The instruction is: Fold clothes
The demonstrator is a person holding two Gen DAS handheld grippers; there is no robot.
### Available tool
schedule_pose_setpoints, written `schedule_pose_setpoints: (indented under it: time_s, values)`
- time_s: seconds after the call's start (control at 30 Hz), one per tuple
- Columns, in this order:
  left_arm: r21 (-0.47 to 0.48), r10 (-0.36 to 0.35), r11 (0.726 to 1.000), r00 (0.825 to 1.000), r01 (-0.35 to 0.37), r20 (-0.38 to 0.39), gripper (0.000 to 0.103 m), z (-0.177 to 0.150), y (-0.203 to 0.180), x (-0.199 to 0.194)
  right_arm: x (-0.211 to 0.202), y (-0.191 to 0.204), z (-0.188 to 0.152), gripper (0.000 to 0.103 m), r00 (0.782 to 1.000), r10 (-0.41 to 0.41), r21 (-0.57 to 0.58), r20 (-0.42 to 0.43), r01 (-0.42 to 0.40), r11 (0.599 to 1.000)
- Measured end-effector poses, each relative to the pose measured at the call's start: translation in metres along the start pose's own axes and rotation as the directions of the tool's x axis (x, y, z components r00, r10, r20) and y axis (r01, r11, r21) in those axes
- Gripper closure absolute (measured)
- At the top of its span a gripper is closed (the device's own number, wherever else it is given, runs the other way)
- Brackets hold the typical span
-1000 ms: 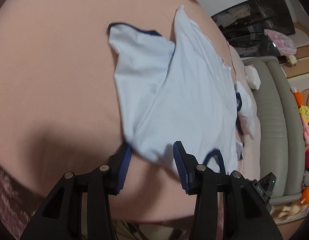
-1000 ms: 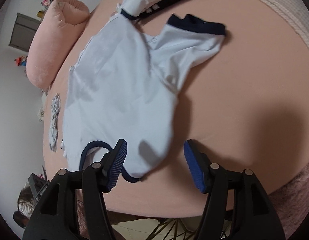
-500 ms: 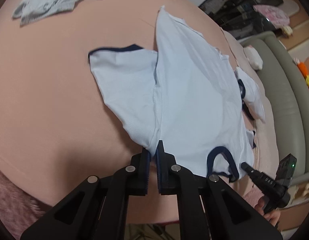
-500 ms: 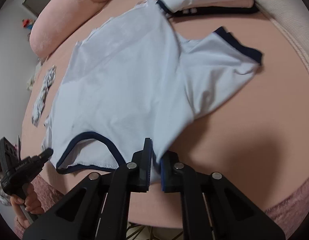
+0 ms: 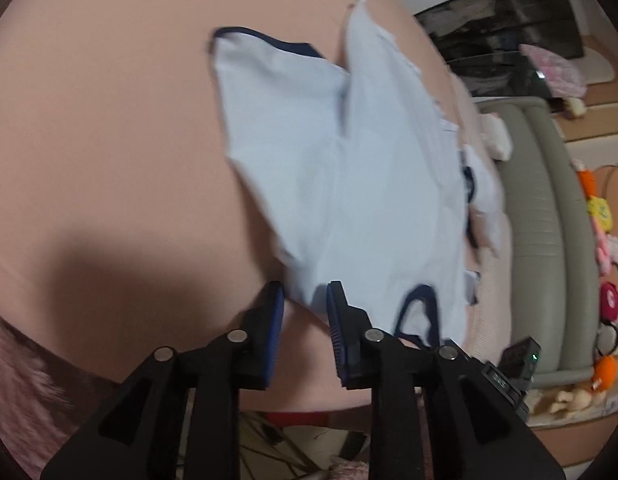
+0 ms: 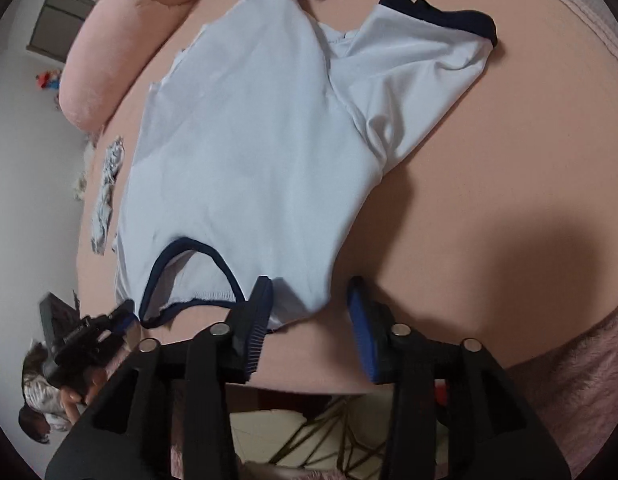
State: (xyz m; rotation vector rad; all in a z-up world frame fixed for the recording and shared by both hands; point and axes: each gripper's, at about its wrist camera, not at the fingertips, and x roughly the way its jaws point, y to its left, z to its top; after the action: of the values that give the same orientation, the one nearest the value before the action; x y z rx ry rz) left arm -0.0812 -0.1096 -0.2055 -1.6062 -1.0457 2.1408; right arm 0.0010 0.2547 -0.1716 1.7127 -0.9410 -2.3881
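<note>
On the peach-pink bed sheet [image 5: 109, 128], a pale blue short-sleeved T-shirt with navy trim [image 5: 349, 168] laid flat, collar end nearest both tools, hem toward the far side. Left gripper [image 5: 305, 300] held low at the near edge of the bed, pointing forward over the sheet; jaws parted by a moderate gap, blue ribbed pads either side of the shirt's near shoulder corner, nothing clamped; contact with the cloth not determinable owing to blur. Right gripper [image 6: 309, 300] likewise low at the near edge; jaws spread wider, released, left pad at the shoulder fabric just beside the navy neckline [image 6: 189, 272], right pad over bare sheet. Shirt mostly smooth across the body, light creasing at the sleeve seams; both sleeves spread outward, navy cuffs showing. Pink bolster pillow [image 6: 121, 52] at the far side of the bed. Grey-green padded sofa [image 5: 549, 220] beside the bed. Small crumpled grey garment [image 6: 107, 192] on the sheet, apart from the shirt.
</note>
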Motion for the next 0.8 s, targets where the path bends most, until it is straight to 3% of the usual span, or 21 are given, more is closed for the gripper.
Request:
schedule_pose_setpoints:
  time_s: [0.07, 0.13, 0.17, 0.23, 0.33, 0.47, 0.53, 0.6, 0.67, 0.7, 0.73, 0.8]
  values:
    - [0.044, 0.006, 0.999, 1.0, -0.006, -0.009, 0.073, -0.006, -0.011, 0.008, 0.006, 0.007, 0.002, 0.048, 1.0, -0.002, -0.044, 0.013, 0.003, 0.999]
    - [0.058, 0.021, 0.998, 1.0, -0.021, 0.003, 0.074, -0.006, -0.017, 0.016, 0.011, 0.015, 0.004, 0.049, 0.999, -0.024, -0.096, 0.026, 0.026, 0.995]
    - [0.073, 0.042, 0.996, 0.999, -0.043, 0.013, 0.077, -0.005, -0.022, 0.018, 0.012, 0.021, 0.005, 0.053, 0.998, -0.06, -0.132, 0.032, 0.064, 0.989]
    - [0.119, 0.096, 0.988, 0.995, -0.099, 0.031, 0.093, -0.006, -0.032, 0.019, 0.015, 0.033, 0.006, 0.087, 0.991, -0.125, -0.196, 0.042, 0.131, 0.972]
    - [0.176, 0.169, 0.97, 0.986, -0.169, 0.019, 0.097, -0.011, -0.044, 0.017, 0.008, 0.04, 0.003, 0.098, 0.989, -0.141, -0.218, 0.052, 0.149, 0.964]
    - [0.207, 0.225, 0.955, 0.974, -0.214, -0.031, 0.097, -0.019, -0.037, 0.016, -0.004, 0.04, -0.014, 0.098, 0.98, -0.184, -0.268, 0.071, 0.197, 0.943]
    - [0.216, 0.228, 0.954, 0.971, -0.208, -0.072, 0.096, -0.024, -0.032, 0.018, 0.002, 0.04, -0.019, 0.097, 0.977, -0.209, -0.257, 0.037, 0.212, 0.943]
    - [0.22, 0.208, 0.957, 0.976, -0.19, -0.062, 0.096, -0.024, -0.032, 0.004, 0.008, 0.032, -0.021, 0.098, 0.976, -0.218, -0.233, -0.01, 0.21, 0.949]
    - [0.231, 0.197, 0.954, 0.98, -0.191, 0.001, 0.095, -0.021, -0.033, -0.014, -0.002, 0.032, -0.021, 0.095, 0.976, -0.219, -0.216, -0.011, 0.211, 0.953]
    - [0.2, 0.175, 0.964, 0.985, -0.174, 0.013, 0.089, -0.015, -0.027, -0.019, -0.009, 0.035, -0.021, 0.092, 0.973, -0.229, -0.221, 0.004, 0.224, 0.949]
    - [0.169, 0.153, 0.973, 0.988, -0.155, 0.027, 0.071, -0.009, -0.022, -0.025, -0.017, 0.038, -0.021, 0.089, 0.971, -0.236, -0.227, 0.028, 0.236, 0.945]
    - [0.082, 0.109, 0.99, 0.993, -0.111, 0.039, 0.05, 0.003, -0.008, -0.029, -0.031, 0.048, -0.02, 0.084, 0.97, -0.23, -0.253, 0.074, 0.241, 0.937]
